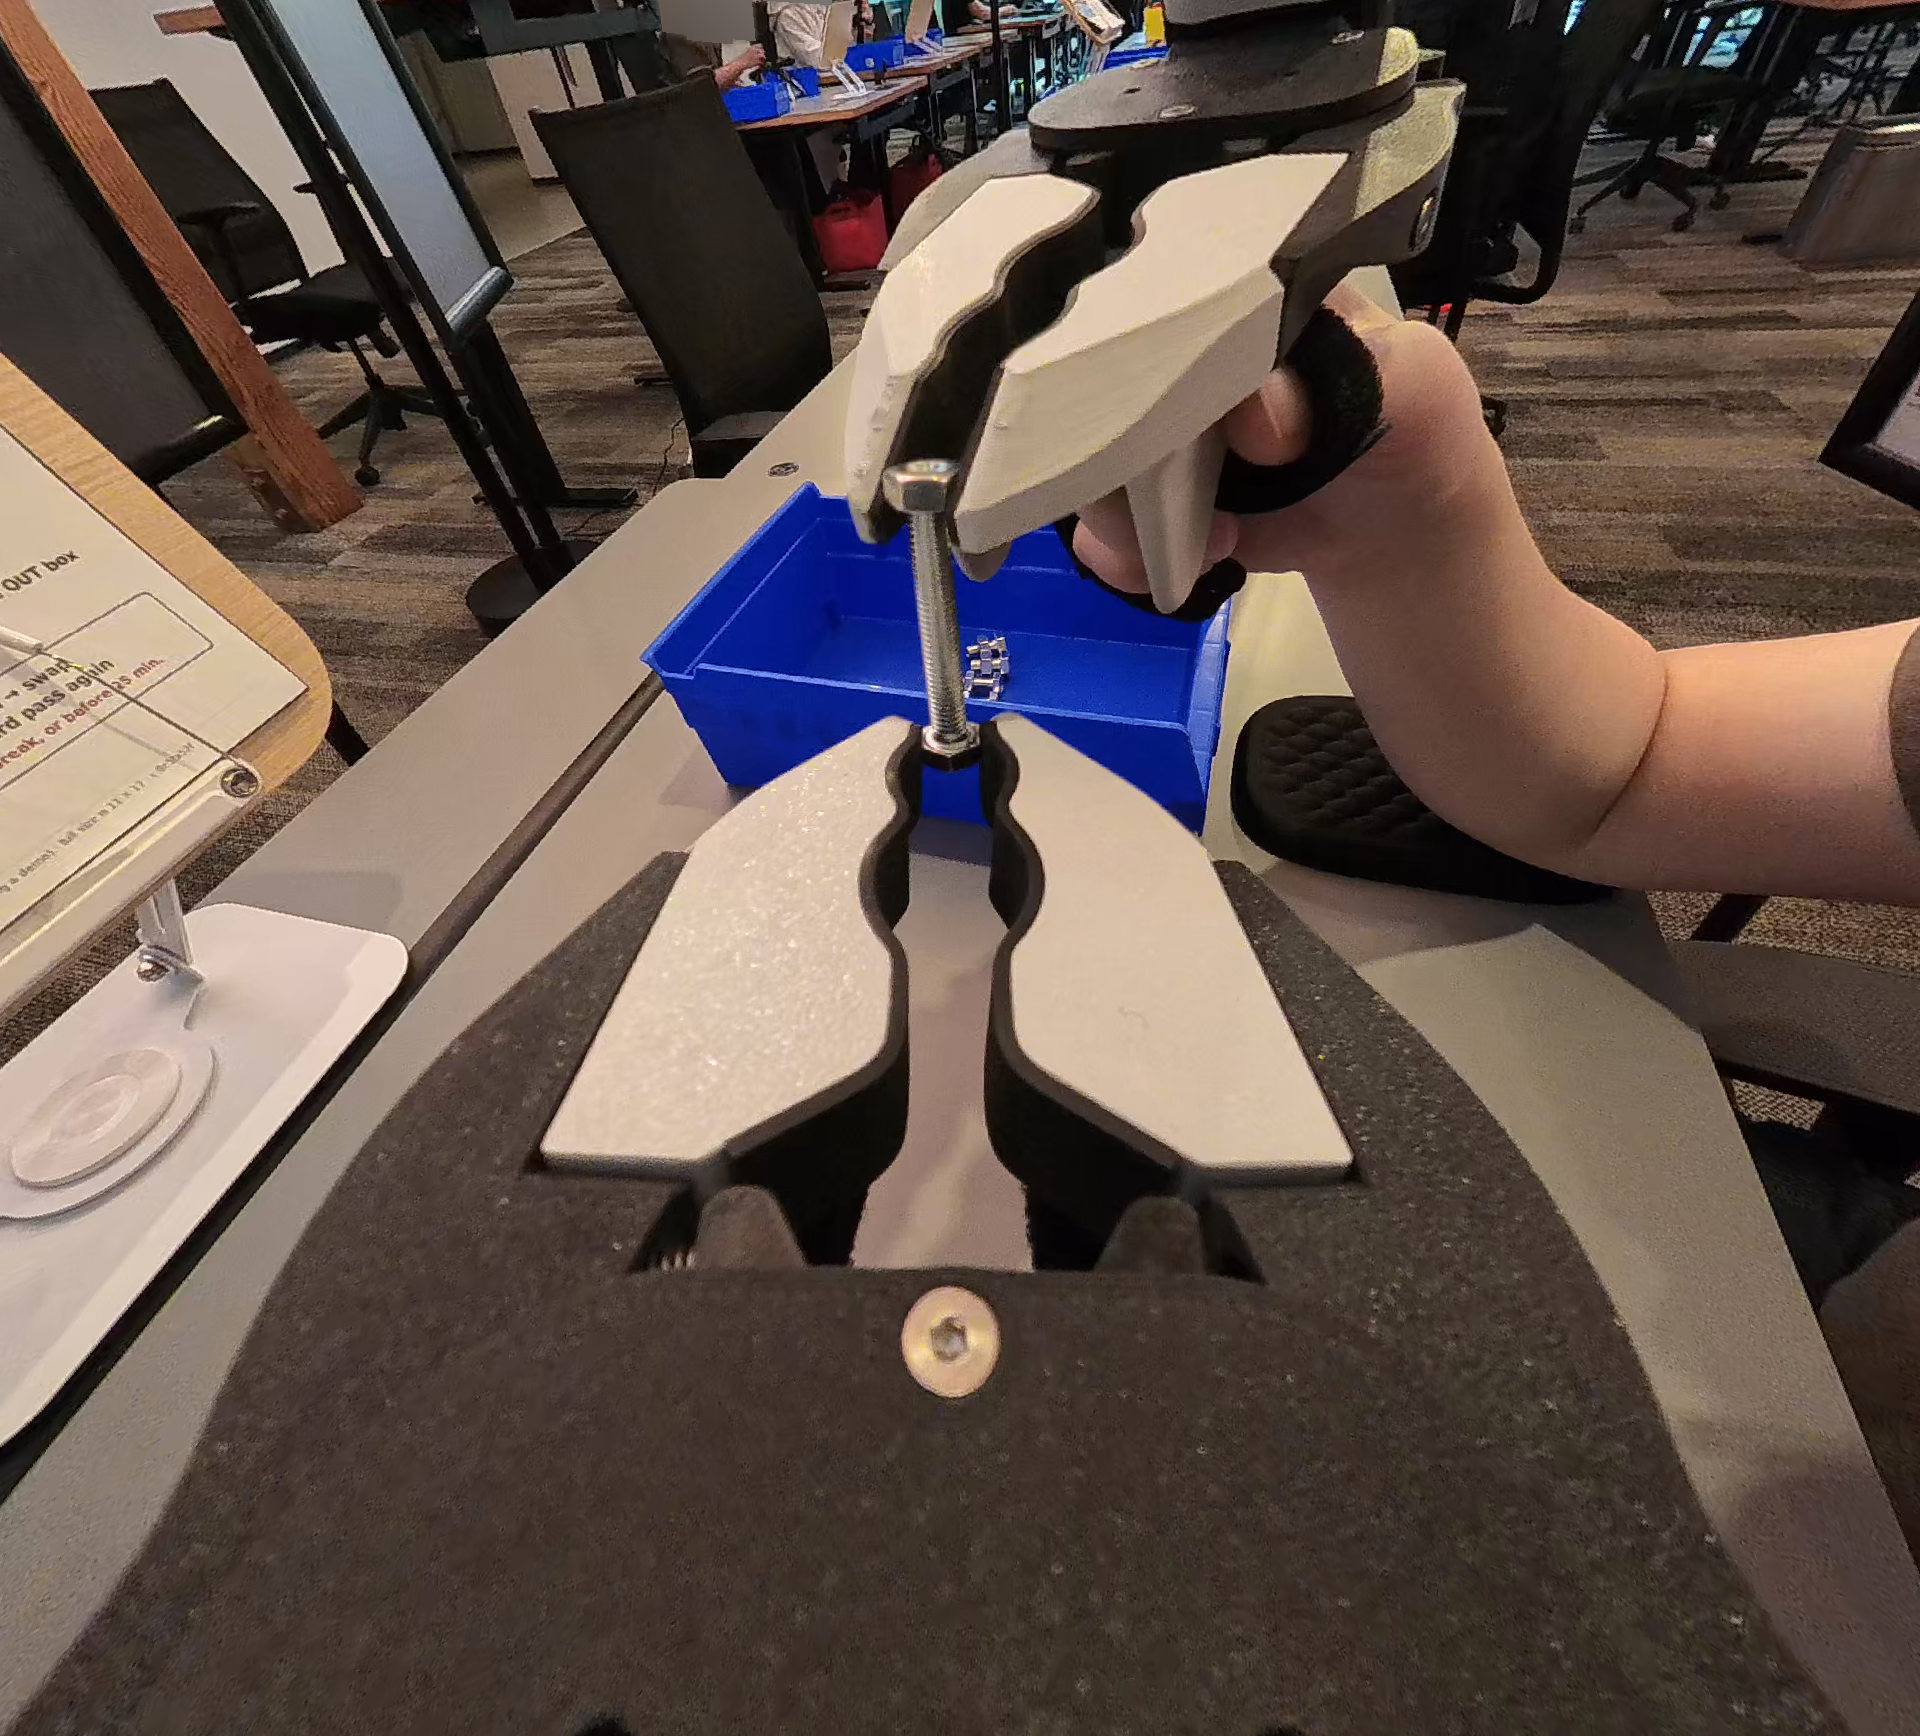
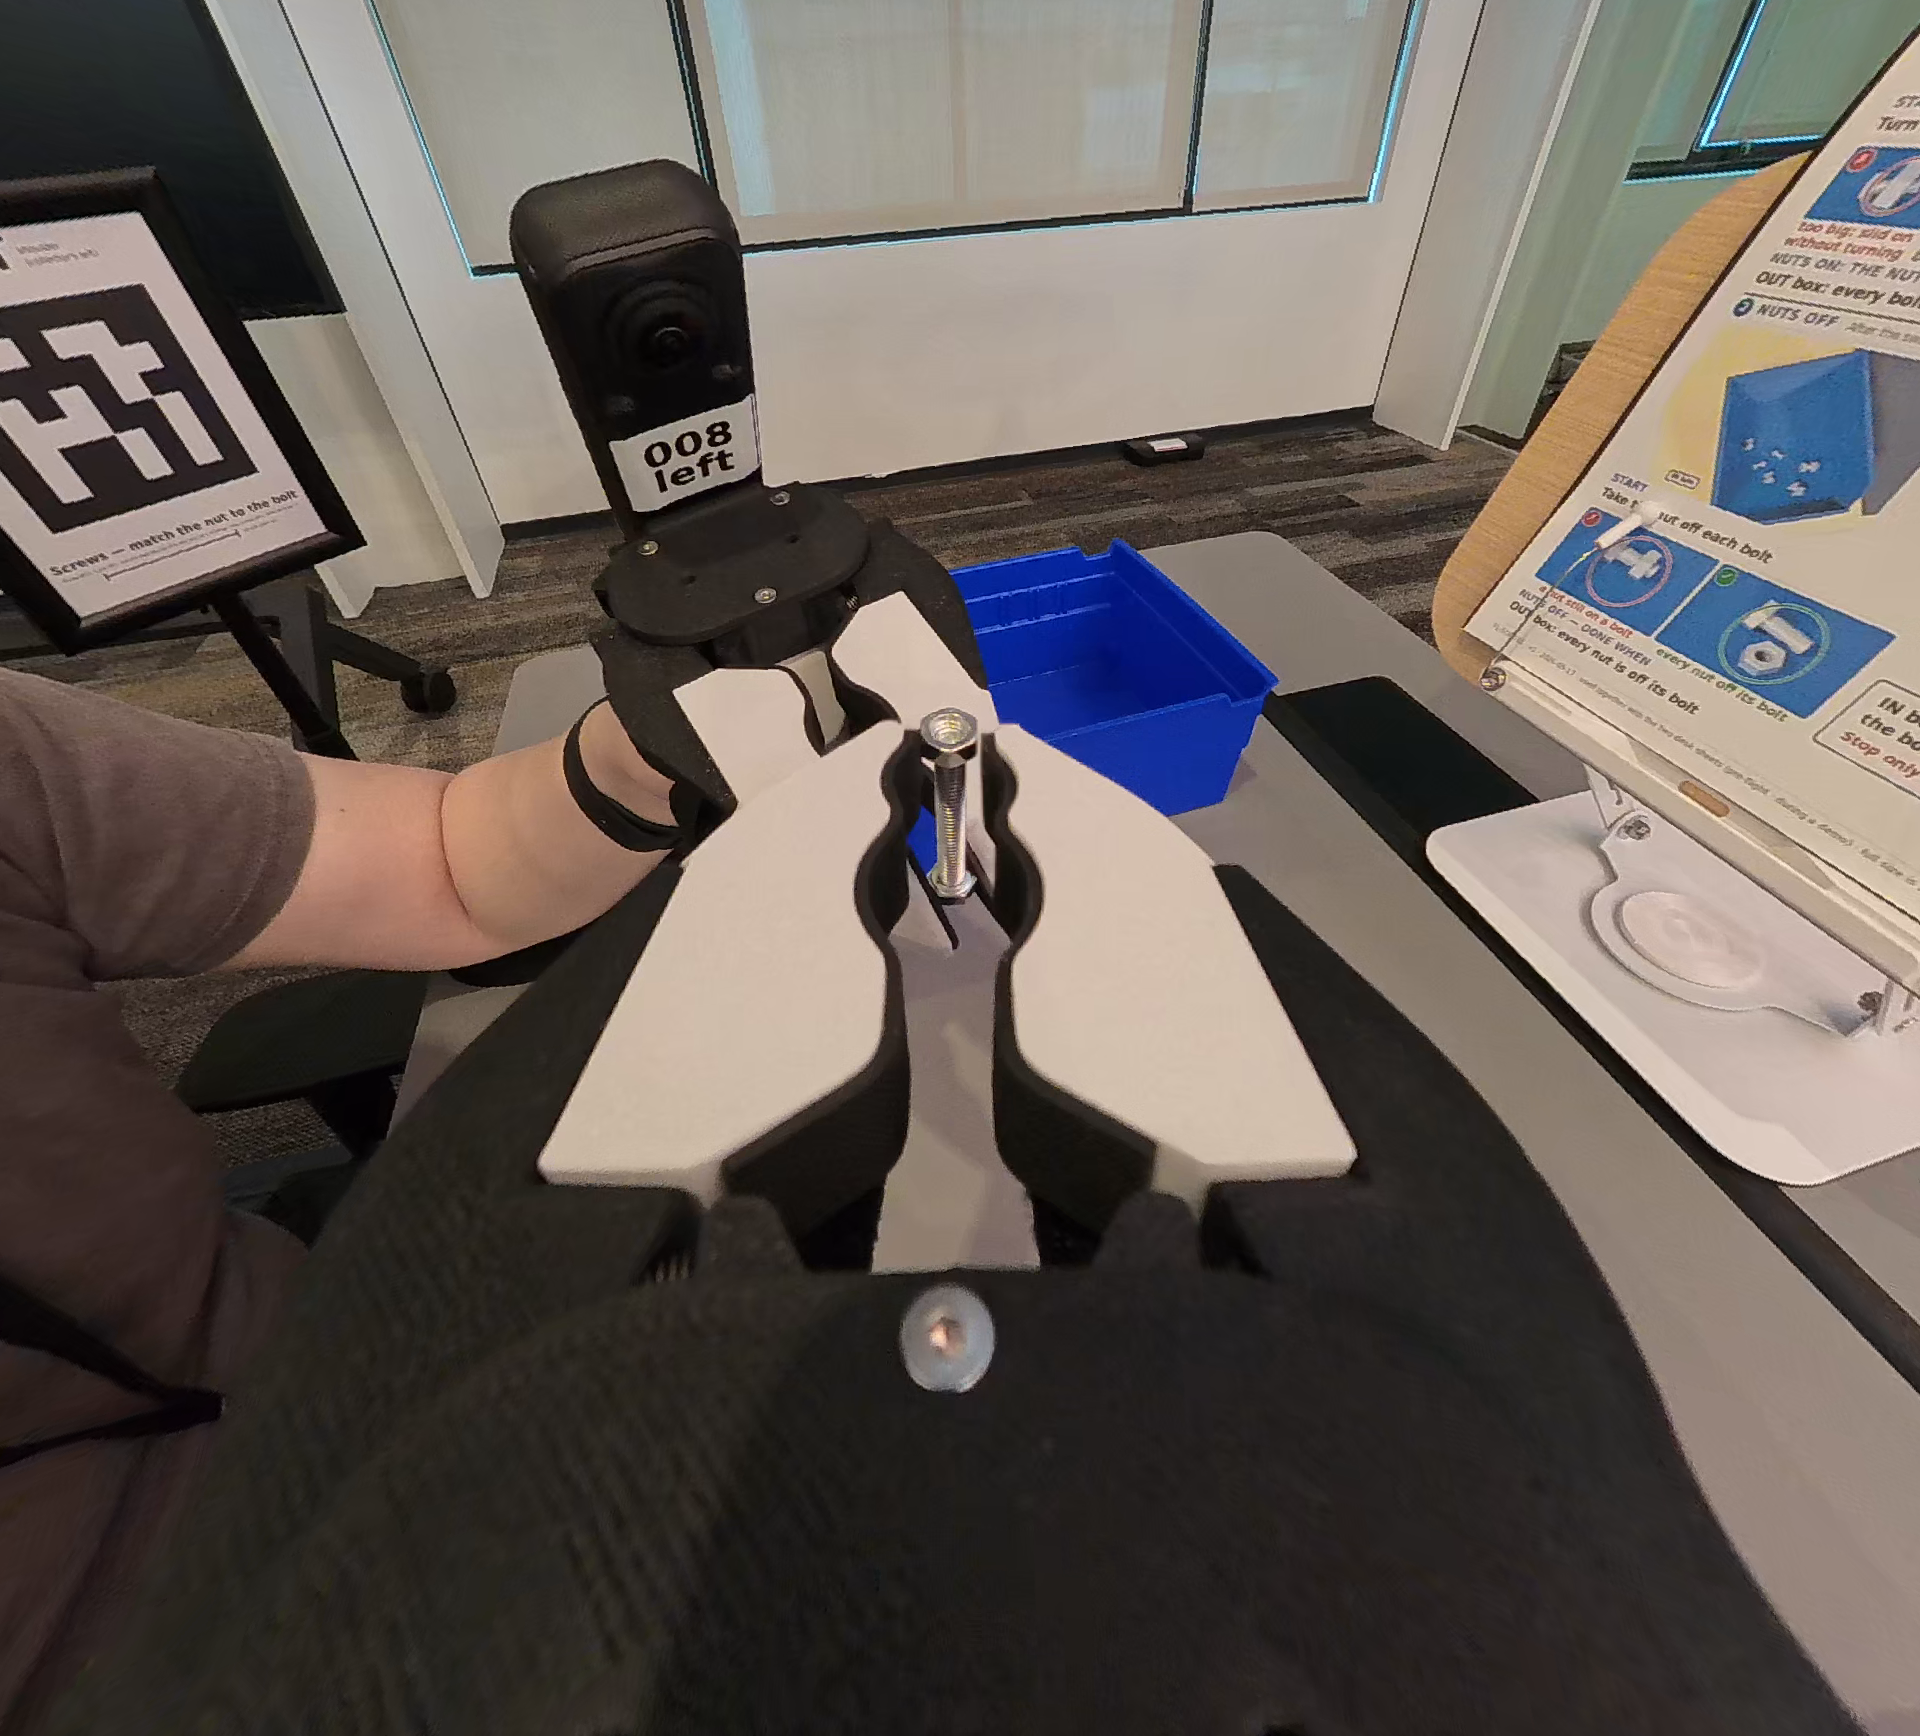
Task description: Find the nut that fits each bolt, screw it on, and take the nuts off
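A long silver threaded bolt [image 1: 938, 616] is pinched at its head by the right gripper [image 1: 920, 512] and at its nut end by the left gripper [image 1: 948, 744]. Beyond the fingertips, a blue plastic bin [image 1: 831, 647] is seen on the grey table [image 1: 582, 678], in a carpeted office room.

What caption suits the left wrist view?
Left gripper pinches a nut on a silver bolt; right gripper holds its head.

Two facing close wrist views, shared bolt [image 1: 938, 616].
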A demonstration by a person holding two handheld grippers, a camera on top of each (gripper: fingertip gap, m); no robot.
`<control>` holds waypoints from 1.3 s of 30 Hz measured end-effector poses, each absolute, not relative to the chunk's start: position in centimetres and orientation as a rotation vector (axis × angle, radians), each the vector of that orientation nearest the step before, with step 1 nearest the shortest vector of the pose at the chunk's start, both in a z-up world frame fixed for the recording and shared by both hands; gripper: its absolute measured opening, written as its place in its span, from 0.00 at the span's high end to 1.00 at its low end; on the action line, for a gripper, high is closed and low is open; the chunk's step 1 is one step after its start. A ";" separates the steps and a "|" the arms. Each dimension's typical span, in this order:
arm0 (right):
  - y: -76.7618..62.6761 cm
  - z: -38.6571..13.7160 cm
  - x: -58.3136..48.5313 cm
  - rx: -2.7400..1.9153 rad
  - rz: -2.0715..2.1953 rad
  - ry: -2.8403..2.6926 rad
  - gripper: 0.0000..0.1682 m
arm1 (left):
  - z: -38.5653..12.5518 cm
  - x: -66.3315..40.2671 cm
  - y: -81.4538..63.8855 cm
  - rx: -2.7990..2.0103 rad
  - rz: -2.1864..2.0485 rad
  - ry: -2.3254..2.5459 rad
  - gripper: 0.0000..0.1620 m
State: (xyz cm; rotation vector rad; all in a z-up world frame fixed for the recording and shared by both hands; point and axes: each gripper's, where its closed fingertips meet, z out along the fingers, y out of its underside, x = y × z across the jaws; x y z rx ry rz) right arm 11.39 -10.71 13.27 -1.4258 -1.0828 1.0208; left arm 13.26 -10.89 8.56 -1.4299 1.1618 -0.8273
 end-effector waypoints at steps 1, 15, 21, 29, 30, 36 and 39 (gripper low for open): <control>-10.7 13.2 11.4 -1.425 1.022 -1.086 0.93 | 8.6 13.3 -10.9 -1.429 -0.829 1.164 0.94; -12.6 14.7 11.7 -1.275 1.055 -1.179 0.77 | 9.5 13.3 -12.1 -1.378 -0.921 1.187 0.94; -14.8 16.3 12.0 -1.069 1.182 -1.225 0.73 | 10.3 13.6 -13.8 -1.302 -1.041 1.224 0.94; -14.8 16.1 11.5 -1.027 1.128 -1.241 0.76 | 10.6 13.8 -14.7 -1.278 -1.069 1.250 0.94; -15.0 16.1 11.6 -1.012 1.122 -1.252 0.77 | 10.6 13.8 -14.9 -1.275 -1.077 1.256 0.94; -16.5 16.8 12.6 -0.928 1.338 -1.284 0.81 | 11.0 14.0 -17.0 -1.220 -1.218 1.324 0.94; -16.9 16.9 12.9 -0.924 1.446 -1.291 0.82 | 10.9 14.2 -17.7 -1.209 -1.237 1.356 0.94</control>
